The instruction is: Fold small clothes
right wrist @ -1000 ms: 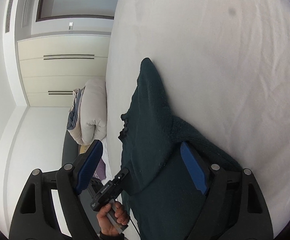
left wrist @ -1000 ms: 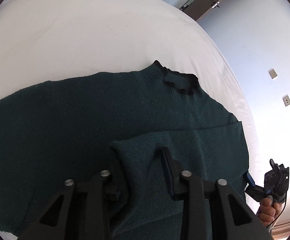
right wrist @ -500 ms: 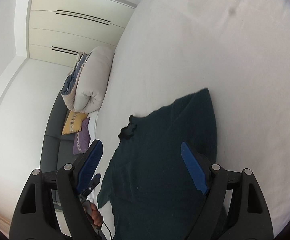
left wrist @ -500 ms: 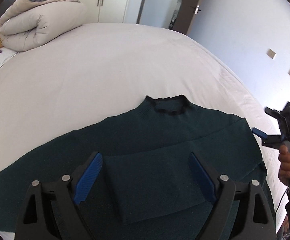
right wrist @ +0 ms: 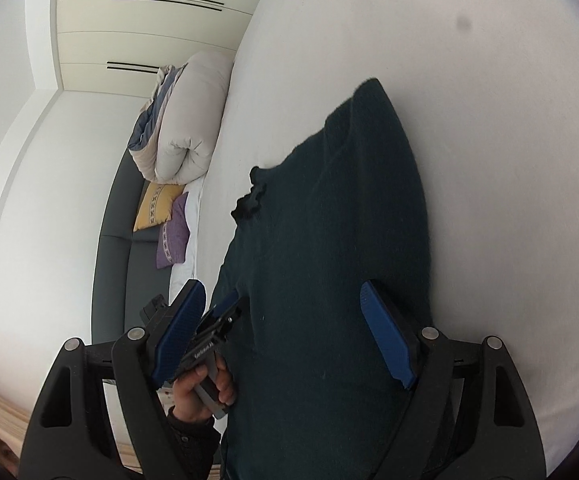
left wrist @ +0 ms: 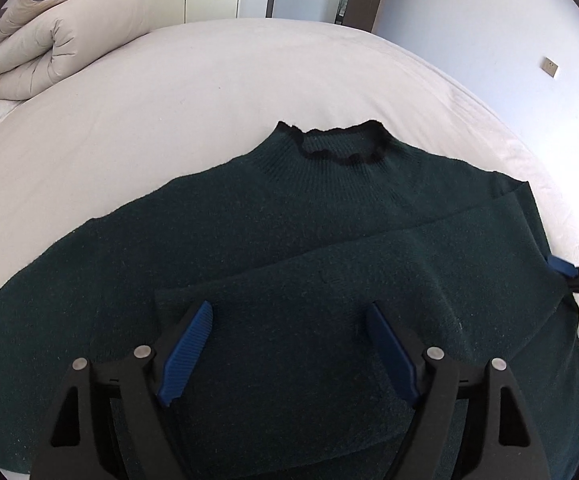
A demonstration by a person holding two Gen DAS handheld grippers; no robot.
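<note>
A dark green knit sweater (left wrist: 249, 240) lies flat on the white bed (left wrist: 209, 80), its black-edged collar (left wrist: 341, 144) pointing away. Its right sleeve (left wrist: 369, 280) is folded across the body. My left gripper (left wrist: 289, 344) is open and empty, held above the folded sleeve. My right gripper (right wrist: 281, 332) is open and empty above the sweater's (right wrist: 329, 240) right side; one blue pad of it shows at the right edge of the left wrist view (left wrist: 561, 268). The left gripper also shows in the right wrist view (right wrist: 213, 336), held by a hand.
A rolled beige duvet (left wrist: 49, 40) lies at the bed's far left, also in the right wrist view (right wrist: 185, 120). Yellow (right wrist: 157, 208) and purple (right wrist: 173, 236) cushions lean on a dark headboard. Wardrobe doors and a wall stand beyond the bed.
My left gripper let go of the sleeve, opened and pulled back upward. My right gripper stayed open and drew back from the sweater's right side.
</note>
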